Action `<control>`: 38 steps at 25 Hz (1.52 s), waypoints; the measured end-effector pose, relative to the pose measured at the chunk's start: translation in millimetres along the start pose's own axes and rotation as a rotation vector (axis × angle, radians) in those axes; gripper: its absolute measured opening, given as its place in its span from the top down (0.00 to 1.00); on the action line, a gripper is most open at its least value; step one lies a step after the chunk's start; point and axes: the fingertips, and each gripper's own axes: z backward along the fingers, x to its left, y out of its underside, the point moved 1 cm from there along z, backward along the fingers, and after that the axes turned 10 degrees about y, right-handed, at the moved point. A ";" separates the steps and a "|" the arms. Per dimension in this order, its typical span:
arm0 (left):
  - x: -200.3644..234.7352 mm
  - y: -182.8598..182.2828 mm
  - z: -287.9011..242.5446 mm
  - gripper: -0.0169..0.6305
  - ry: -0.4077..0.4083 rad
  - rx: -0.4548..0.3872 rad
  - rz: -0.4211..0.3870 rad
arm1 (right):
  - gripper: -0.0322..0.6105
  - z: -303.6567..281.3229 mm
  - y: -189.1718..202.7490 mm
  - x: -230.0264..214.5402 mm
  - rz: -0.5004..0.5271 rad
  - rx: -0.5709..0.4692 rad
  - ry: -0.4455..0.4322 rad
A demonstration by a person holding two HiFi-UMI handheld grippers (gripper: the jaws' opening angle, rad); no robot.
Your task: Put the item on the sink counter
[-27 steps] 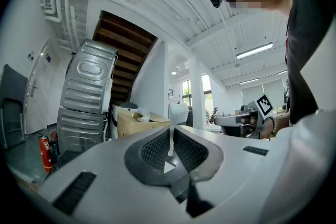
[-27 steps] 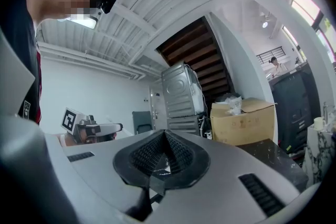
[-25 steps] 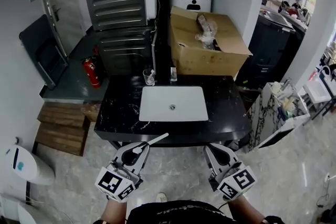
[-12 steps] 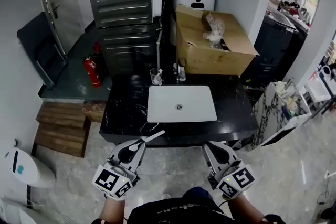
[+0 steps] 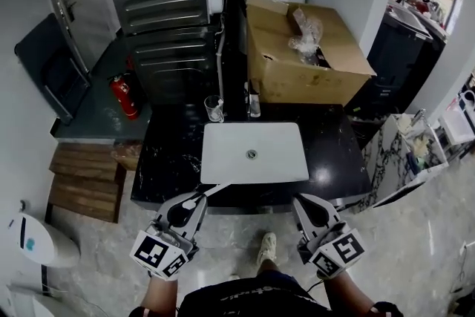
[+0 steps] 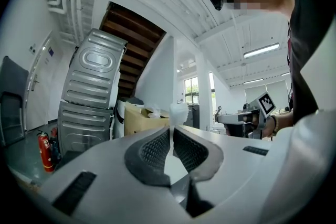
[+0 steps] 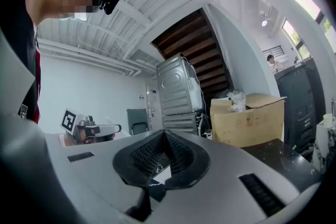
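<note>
My left gripper (image 5: 194, 198) is shut on a thin white stick-like item (image 5: 216, 191) that pokes out forward and to the right, toward the front edge of the black sink counter (image 5: 163, 163). In the left gripper view the pads clamp the item (image 6: 177, 112), whose pale tip rises above the jaws. My right gripper (image 5: 303, 203) hangs shut with nothing in it, just short of the counter's front right. Its pads (image 7: 157, 150) meet with nothing between them. A white basin (image 5: 254, 152) is set in the middle of the counter.
A glass cup (image 5: 214, 108) and a small bottle (image 5: 254, 105) stand behind the basin. An open cardboard box (image 5: 304, 56) sits at the back right and stacked grey machines (image 5: 163, 4) at the back left. A red fire extinguisher (image 5: 121, 96) and wooden boards (image 5: 85, 180) lie left of the counter.
The counter has drawn slightly nearer in the head view as the person steps forward. Both grippers keep their pose, and the white item stays in the left one.
</note>
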 end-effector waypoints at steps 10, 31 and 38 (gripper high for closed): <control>45.9 -6.6 -145.5 0.93 -0.033 0.027 -0.045 | 0.89 -87.9 -19.5 -130.1 -0.014 -0.015 -0.043; 134.2 23.1 -201.4 0.93 -0.110 0.141 -0.047 | 0.89 -173.7 -28.3 -175.4 -0.030 -0.012 -0.064; 201.7 51.2 -186.7 0.92 -0.161 0.196 -0.068 | 0.89 -193.3 -19.4 -150.6 -0.021 0.012 -0.050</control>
